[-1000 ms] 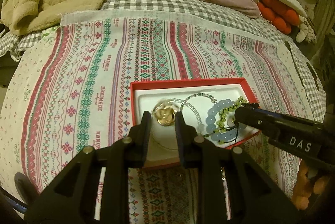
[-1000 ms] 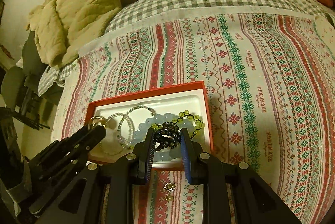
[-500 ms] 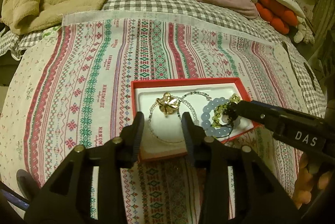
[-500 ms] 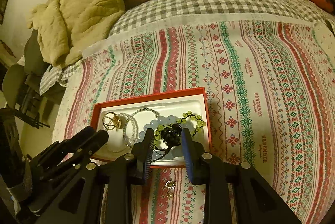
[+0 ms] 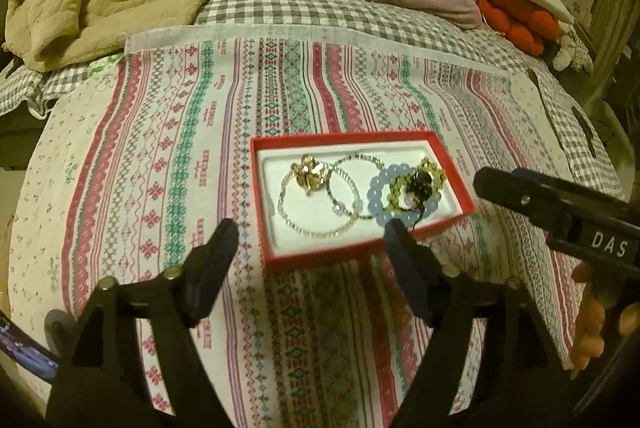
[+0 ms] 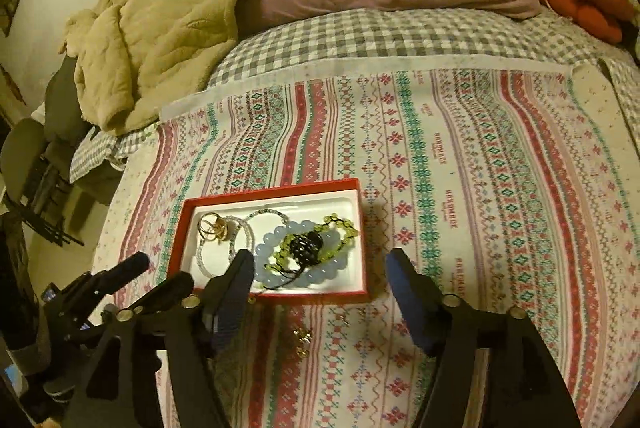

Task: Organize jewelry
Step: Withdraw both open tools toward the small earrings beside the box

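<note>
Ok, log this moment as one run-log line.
left gripper: open, empty | right gripper: open, empty | red box: holds bracelets, gold ring | small gold pieces: on cloth, outside box

Both views are being taken from just above the bed, near its front edge, facing the pillows. The red box [image 5: 362, 252] is being seen close ahead in each, left of centre in the right view [image 6: 276, 294]. The striped cloth [image 5: 160, 148] and the box are being shared by both.
</note>
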